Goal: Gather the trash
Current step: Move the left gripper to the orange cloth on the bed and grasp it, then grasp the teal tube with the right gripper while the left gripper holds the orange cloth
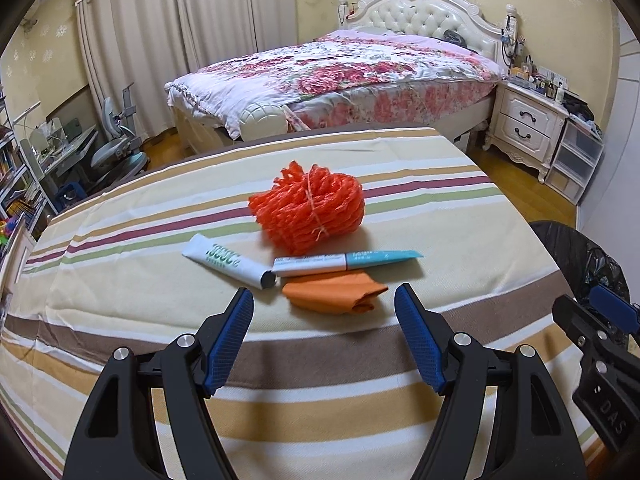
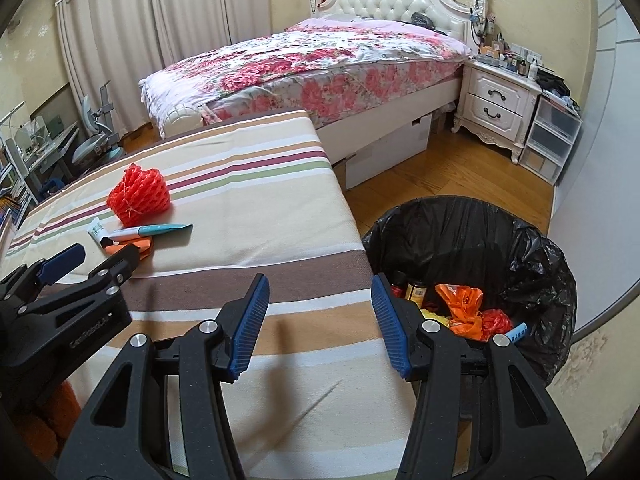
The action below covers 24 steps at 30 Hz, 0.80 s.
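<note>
Gaping empty at lower centre, the left claw (image 1: 324,304) is facing the folded orange cloth (image 1: 334,296) mid-frame on the striped worktop (image 1: 120,280) and should straddle it squarely, while the right claw (image 2: 320,292), also spread empty, is waiting beside the black-lined trash bin (image 2: 472,224), lower right, holding bottles and orange bags.

Right gripper (image 2: 320,320), jaws spread, hovers between striped table (image 2: 260,208) and black-lined trash bin (image 2: 520,240).
</note>
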### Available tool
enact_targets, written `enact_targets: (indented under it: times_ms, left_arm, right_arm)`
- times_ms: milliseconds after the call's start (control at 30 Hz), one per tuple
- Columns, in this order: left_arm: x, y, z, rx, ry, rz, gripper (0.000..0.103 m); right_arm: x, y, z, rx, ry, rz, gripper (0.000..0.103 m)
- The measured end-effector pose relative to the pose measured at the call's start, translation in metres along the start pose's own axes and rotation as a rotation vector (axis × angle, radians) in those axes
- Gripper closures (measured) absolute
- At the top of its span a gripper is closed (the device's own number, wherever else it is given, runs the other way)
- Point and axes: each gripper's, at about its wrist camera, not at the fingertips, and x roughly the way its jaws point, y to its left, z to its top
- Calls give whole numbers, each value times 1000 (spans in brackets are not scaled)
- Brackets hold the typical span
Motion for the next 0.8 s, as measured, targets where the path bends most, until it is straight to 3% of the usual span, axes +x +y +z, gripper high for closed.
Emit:
enact_targets:
  times_ms: [267,367,800]
  left_arm:
    - [16,2,6,-17,38,2,33]
    - [16,4,4,-19,46,-17,45]
    - [-4,19,-13,-27,25,-45,46]
  right_arm:
    - [4,-5,0,12,6,12,51]
    - [5,-4,-1,9,7,14,51]
    - [7,14,-1,-31,12,31,51]
